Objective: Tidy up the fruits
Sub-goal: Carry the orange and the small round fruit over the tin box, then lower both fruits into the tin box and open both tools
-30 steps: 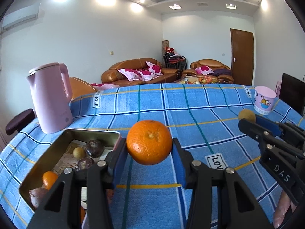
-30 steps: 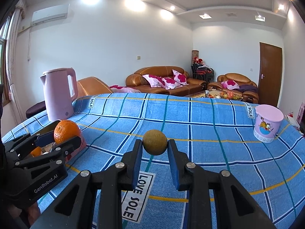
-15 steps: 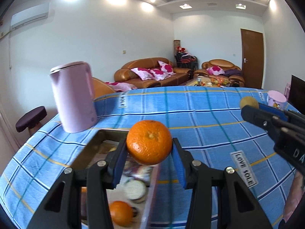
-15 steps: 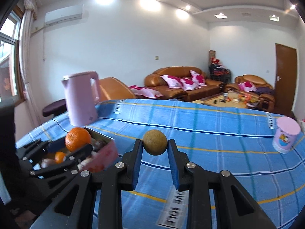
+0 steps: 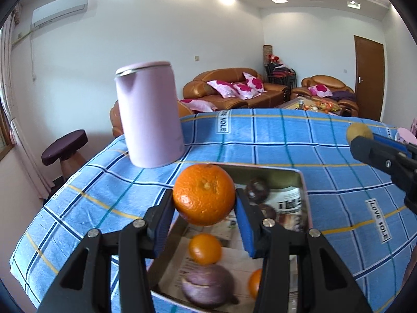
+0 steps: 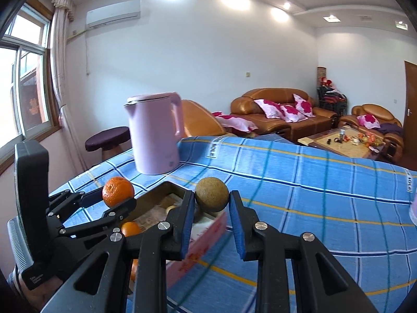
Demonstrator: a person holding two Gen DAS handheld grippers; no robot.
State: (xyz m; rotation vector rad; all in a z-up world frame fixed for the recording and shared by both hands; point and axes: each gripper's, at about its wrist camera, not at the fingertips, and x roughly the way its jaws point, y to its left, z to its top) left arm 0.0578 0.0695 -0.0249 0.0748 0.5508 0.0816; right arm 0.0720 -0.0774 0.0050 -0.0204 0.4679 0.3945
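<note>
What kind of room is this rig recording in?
Most likely a home living room. Brown leather sofas with pink floral cushions line the far wall, a cluttered coffee table sits in front of them, and a wall-mounted air conditioner hangs near a curtained window.

A woven, matt checked cloth (image 5: 273,140) is spread over the counter. The tin (image 5: 303,195) is made of dull metal and lined with printed paper (image 5: 289,200). The orange (image 5: 204,194) is covered by pitted, slightly glossy peel. The kettle (image 5: 149,114) is finished in smooth matt pink plastic. The sofa (image 6: 281,114) is upholstered in shiny leather.
</note>
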